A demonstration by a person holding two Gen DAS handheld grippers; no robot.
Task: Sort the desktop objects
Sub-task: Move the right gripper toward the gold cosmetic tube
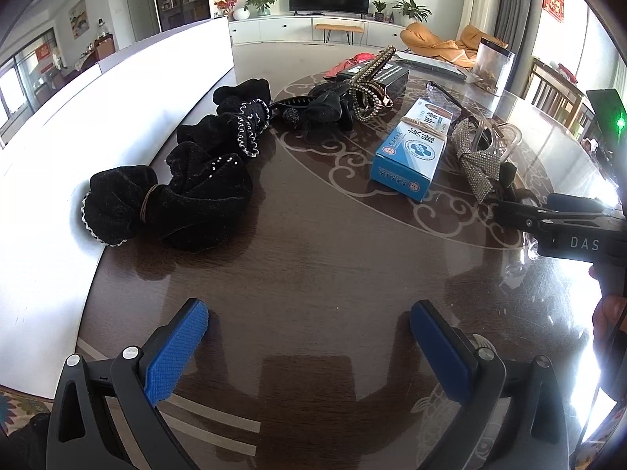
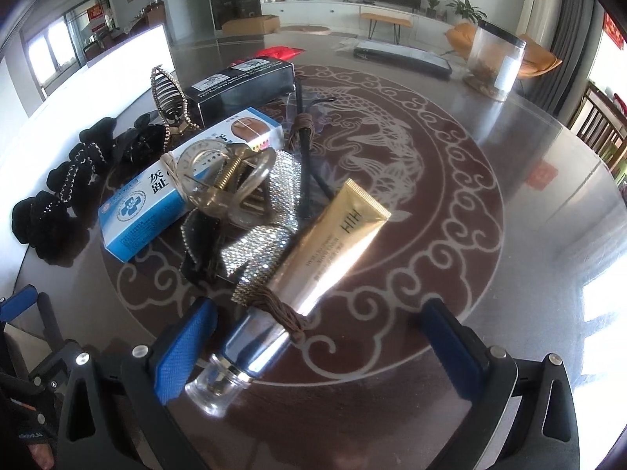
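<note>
My left gripper (image 1: 308, 331) is open above bare dark table, with nothing between its blue pads. Ahead of it lie black velvet scrunchies (image 1: 184, 196), a blue and white box (image 1: 411, 149) and a rhinestone bow clip (image 1: 480, 164). My right gripper (image 2: 317, 337) is open low over the table. A gold tube with a clear cap (image 2: 313, 270) lies between its fingers, close to the left pad (image 2: 184, 352), with a brown hair tie (image 2: 286, 309) looped around it. Beyond the tube sit the rhinestone bow clip (image 2: 258, 235), the blue box (image 2: 172, 196) and a black box (image 2: 243, 86).
A white board (image 1: 117, 90) borders the table on the left. Black hair clips and a beaded gold clip (image 1: 368, 82) lie at the back. A clear jar (image 2: 495, 62) and a flat dark tray (image 2: 403, 58) stand at the far right. The right gripper's body (image 1: 568, 231) shows at the left view's right edge.
</note>
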